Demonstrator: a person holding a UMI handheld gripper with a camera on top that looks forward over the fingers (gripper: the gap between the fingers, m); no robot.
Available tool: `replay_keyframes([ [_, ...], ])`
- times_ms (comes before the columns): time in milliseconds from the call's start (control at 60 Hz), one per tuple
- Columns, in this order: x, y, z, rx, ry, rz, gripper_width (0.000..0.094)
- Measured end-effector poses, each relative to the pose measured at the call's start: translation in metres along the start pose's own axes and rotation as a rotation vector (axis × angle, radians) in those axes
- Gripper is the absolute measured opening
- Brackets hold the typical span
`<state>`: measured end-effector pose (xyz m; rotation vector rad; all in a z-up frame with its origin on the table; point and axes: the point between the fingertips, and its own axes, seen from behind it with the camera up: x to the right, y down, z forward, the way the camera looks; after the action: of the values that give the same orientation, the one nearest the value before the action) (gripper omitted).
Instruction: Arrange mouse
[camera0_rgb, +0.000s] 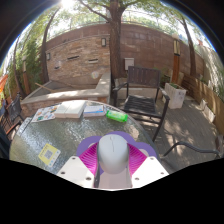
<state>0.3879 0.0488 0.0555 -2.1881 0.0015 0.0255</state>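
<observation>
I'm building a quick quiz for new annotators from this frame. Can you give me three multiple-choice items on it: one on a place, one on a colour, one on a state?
1. Where is the mouse?
A. between the gripper fingers
B. on the chair
C. beside the books

2. What colour is the small object lying farther along the table?
A. red
B. green
C. black

3. What is the gripper doing?
A. open and empty
B. shut on the mouse
C. out of view

Key: 1 A, the grey mouse sits between the purple pads; 2 B, it is bright green; 3 B, both pads press its sides.
</observation>
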Motion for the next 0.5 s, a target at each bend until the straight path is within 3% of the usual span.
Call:
replay_keyframes([
  [83,0.002,0.036,0.017,-0.055,-0.012,0.0,0.0413],
  [233,-0.001,0.062,0.022,-0.128,-0.017,0.024,0.0572],
  [317,-0.004,0.055,0.011,-0.11,-0.021,-0.002,0.0863],
  [433,-0.005,0.038,-0.019,-0.071,0.002,-0.03,0.0833],
  [500,-0.009,0.033,-0.05,-0.057,0.024,-0.03,0.0871],
])
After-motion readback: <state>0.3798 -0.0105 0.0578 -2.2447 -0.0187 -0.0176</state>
